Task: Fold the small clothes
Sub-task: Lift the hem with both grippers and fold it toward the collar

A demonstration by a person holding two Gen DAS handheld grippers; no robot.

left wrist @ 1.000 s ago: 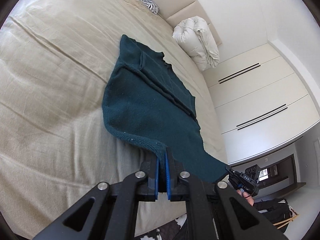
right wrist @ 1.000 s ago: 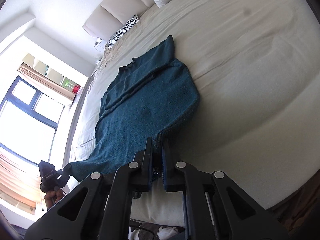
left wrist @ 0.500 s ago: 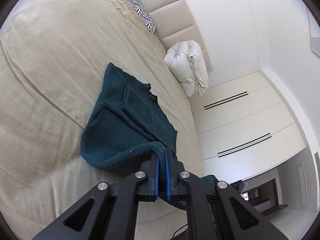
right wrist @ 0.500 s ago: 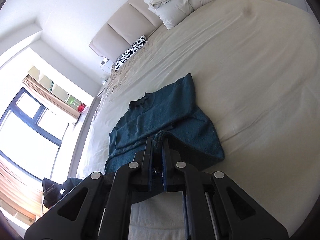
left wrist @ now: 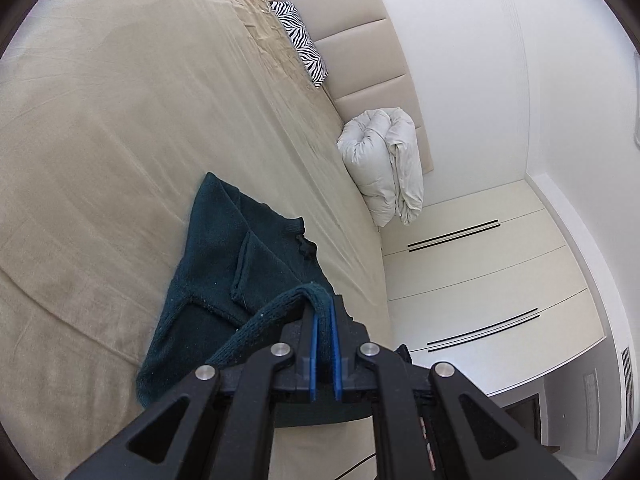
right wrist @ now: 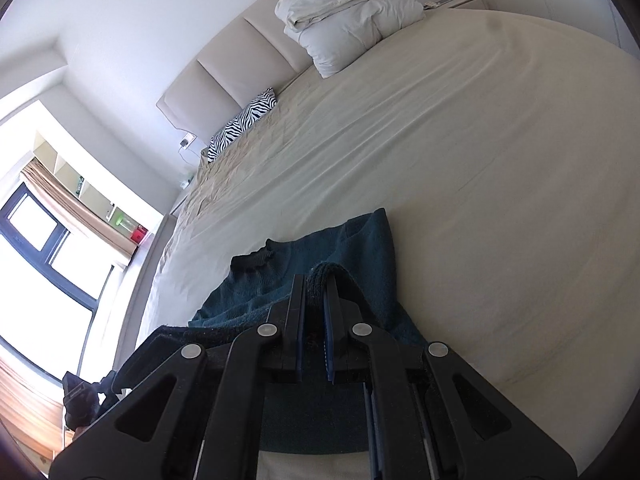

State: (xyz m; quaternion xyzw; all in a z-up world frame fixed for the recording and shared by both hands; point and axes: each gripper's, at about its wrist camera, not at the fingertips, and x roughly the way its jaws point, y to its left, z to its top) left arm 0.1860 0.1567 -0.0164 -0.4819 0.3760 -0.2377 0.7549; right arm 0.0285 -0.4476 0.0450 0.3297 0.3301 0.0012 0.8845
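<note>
A dark teal knitted sweater (left wrist: 224, 264) lies on the beige bed, its sleeves folded in over the body. My left gripper (left wrist: 323, 308) is shut on the ribbed bottom hem and holds it lifted above the sweater's upper part. My right gripper (right wrist: 315, 280) is shut on the other corner of the same hem of the sweater (right wrist: 372, 248), also raised over the body. The collar (right wrist: 252, 260) lies just beyond the right gripper's tips. The lower half of the sweater hangs under both grippers and is mostly hidden.
The bed sheet (left wrist: 120, 120) spreads wide to the left and far side. A zebra pillow (left wrist: 300, 48) and a rolled white duvet (left wrist: 384, 160) sit by the padded headboard. White wardrobes (left wrist: 480, 280) stand to the right. A window (right wrist: 40, 260) is at the left.
Both grippers have carried the hem up and forward toward the collar, folding the sweater's bottom half over its top half. The visible flat part of the sweater has grown shorter.
</note>
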